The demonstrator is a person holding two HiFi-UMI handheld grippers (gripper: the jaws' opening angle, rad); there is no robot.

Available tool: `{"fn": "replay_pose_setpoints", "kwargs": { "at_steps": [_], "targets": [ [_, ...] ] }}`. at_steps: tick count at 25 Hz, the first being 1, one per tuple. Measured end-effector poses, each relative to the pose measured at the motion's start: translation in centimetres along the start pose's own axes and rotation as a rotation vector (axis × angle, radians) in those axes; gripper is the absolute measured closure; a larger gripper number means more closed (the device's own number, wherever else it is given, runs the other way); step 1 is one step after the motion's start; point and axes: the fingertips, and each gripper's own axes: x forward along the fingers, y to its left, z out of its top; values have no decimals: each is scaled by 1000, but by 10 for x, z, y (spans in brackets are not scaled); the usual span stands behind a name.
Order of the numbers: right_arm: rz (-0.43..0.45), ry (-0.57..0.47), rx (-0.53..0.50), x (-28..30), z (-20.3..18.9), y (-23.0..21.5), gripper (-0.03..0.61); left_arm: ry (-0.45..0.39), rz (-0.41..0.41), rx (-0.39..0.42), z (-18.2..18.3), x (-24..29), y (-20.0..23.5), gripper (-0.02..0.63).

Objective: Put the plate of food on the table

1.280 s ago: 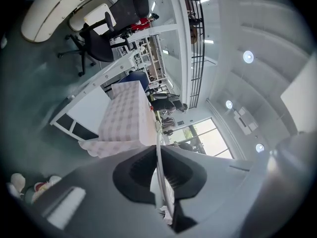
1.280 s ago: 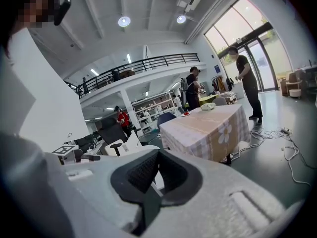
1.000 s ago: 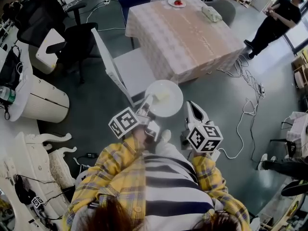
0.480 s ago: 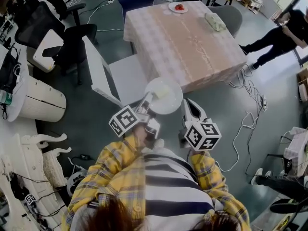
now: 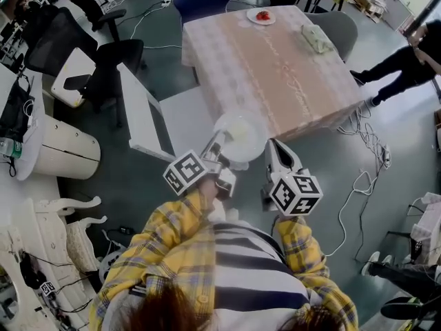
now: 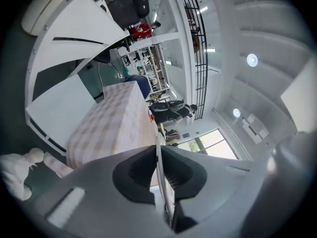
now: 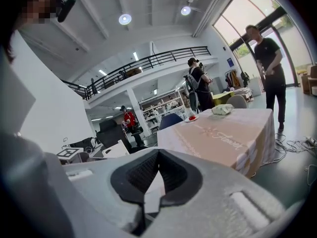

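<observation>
A white plate (image 5: 241,140) with pale food (image 5: 238,130) on it hangs level over the floor, just short of the near corner of the pink-clothed table (image 5: 269,64). My left gripper (image 5: 216,148) is shut on the plate's near-left rim. In the left gripper view that rim (image 6: 159,155) shows edge-on, pinched between the dark pads of the left gripper (image 6: 161,178). My right gripper (image 5: 274,152) sits just right of the plate, apart from it. In the right gripper view the right gripper (image 7: 157,158) has its jaws together and grips nothing.
A white chair (image 5: 146,118) stands left of the plate, against the table's near side. On the table's far part lie a small plate with red food (image 5: 262,16) and a pale bundle (image 5: 316,38). A person (image 5: 406,55) stands at right. Cables (image 5: 365,154) trail on the floor.
The person has walked toward the table, which now lies closer. The plate has stayed in the left gripper throughout, and both grippers keep their places beside each other.
</observation>
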Motion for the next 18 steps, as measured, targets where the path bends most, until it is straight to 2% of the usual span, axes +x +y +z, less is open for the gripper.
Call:
{"fn": "replay_pose_setpoints", "kwargs": {
  "at_steps": [9,18],
  "targets": [
    [-39,11,-13,67,34,-25,581,22,0,-23,31,75,6,598],
    [-44,18,-4,148,59,-27,581,49,-7,-17,82,135,11,598]
  ]
}}
